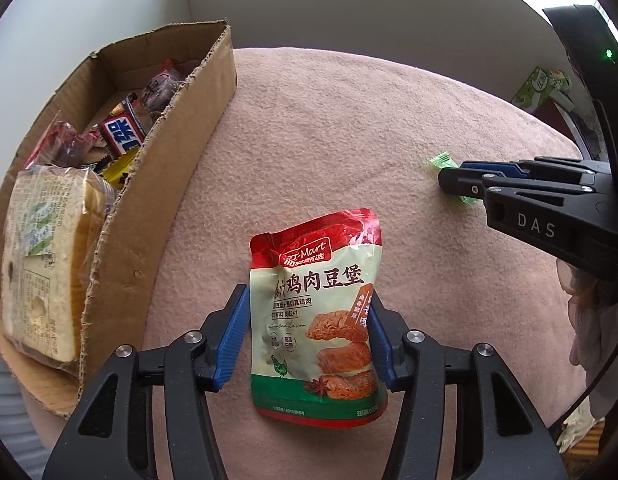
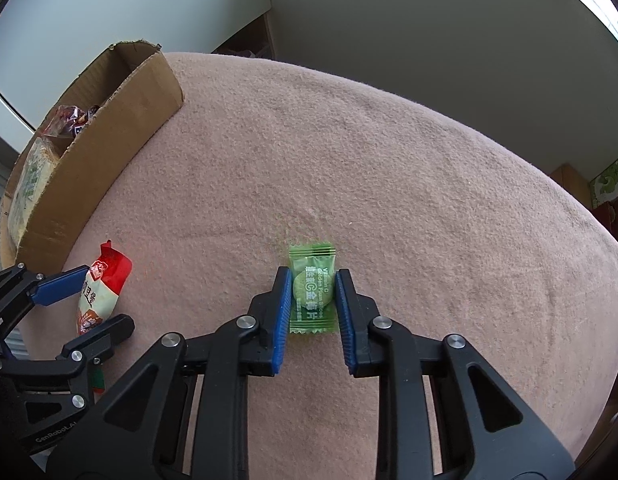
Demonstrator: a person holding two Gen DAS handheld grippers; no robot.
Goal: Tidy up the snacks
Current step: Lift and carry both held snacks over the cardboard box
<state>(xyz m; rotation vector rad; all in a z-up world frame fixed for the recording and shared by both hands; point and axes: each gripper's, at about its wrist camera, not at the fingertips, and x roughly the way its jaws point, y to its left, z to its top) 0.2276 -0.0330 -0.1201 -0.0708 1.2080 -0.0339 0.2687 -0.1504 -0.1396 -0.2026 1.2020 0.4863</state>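
Left wrist view: both snacks are being straddled by parted jaws

Chicken pouch [image 1: 315, 316] is being flanked by left gripper [image 1: 309, 336], candy [image 2: 312, 292] by right gripper [image 2: 313, 316]; both probably light, crinkly, best pinched mid-body.

The cardboard box [image 1: 157, 184] is taken as landmark; it stands at the left edge of the table [image 1: 329, 128]. Within the box, a wrapped bread loaf [image 1: 49, 256] is placed at the near end, with small packets [image 1: 121, 136] behind it. The snack pouch [image 1: 317, 312] lies on the table right of the box, between the left claw [image 1: 309, 336] fingers. The candy sachet [image 2: 312, 292] lies farther right of the box, between the right claw [image 2: 312, 304] fingers.
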